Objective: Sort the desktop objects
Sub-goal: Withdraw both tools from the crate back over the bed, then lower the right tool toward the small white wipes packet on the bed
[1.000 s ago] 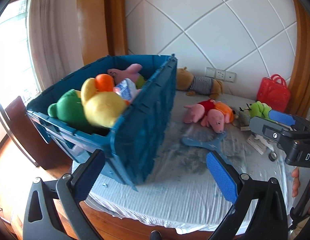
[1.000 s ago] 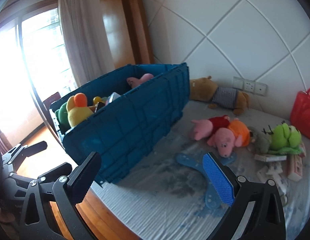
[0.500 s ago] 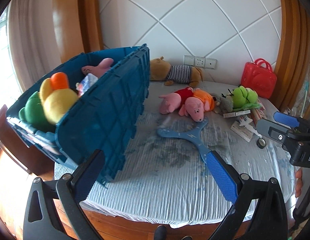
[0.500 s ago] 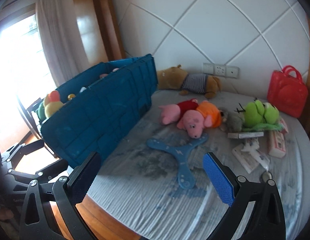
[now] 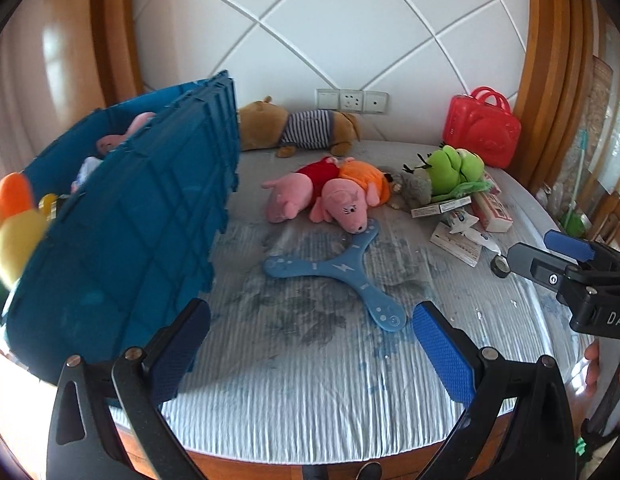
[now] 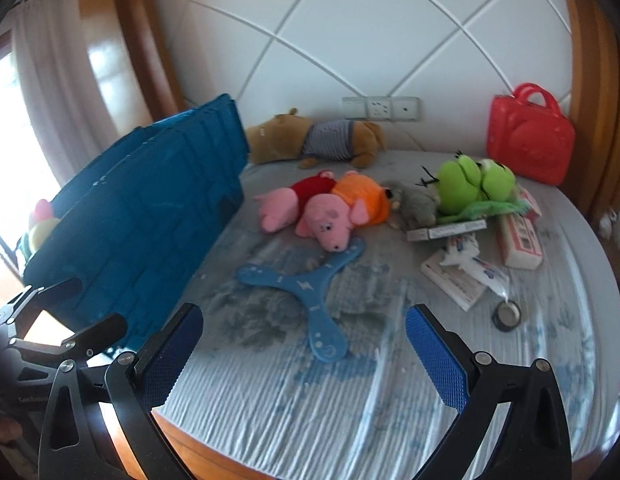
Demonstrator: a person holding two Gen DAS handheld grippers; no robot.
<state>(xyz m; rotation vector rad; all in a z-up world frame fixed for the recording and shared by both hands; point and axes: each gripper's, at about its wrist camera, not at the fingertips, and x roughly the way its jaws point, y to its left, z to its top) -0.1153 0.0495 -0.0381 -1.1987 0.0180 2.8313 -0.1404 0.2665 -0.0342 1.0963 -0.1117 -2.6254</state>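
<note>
A blue crate (image 5: 130, 224) (image 6: 150, 216) with several plush toys inside stands on the left of the round table. A blue three-armed boomerang (image 5: 333, 272) (image 6: 306, 284) lies mid-table. Behind it lie two pink pig plushes (image 5: 341, 200) (image 6: 329, 216), a green frog plush (image 5: 455, 168) (image 6: 473, 184) and a brown striped bear (image 5: 298, 128) (image 6: 317, 140). My left gripper (image 5: 310, 344) hangs open over the near table edge, nothing between its fingers. My right gripper (image 6: 304, 344) is open too, and appears at the right edge of the left wrist view.
A red toy bag (image 5: 483, 132) (image 6: 529, 136) stands at the back right against the wall. Small boxes and packets (image 5: 465, 224) (image 6: 469, 264) and a little round tin (image 6: 507, 314) lie on the right. The table wears a pale striped cloth (image 5: 310, 400).
Both views have swung right, away from the crate and toward the middle of the table. The boomerang and plushes now sit central. Both grippers stay open.
</note>
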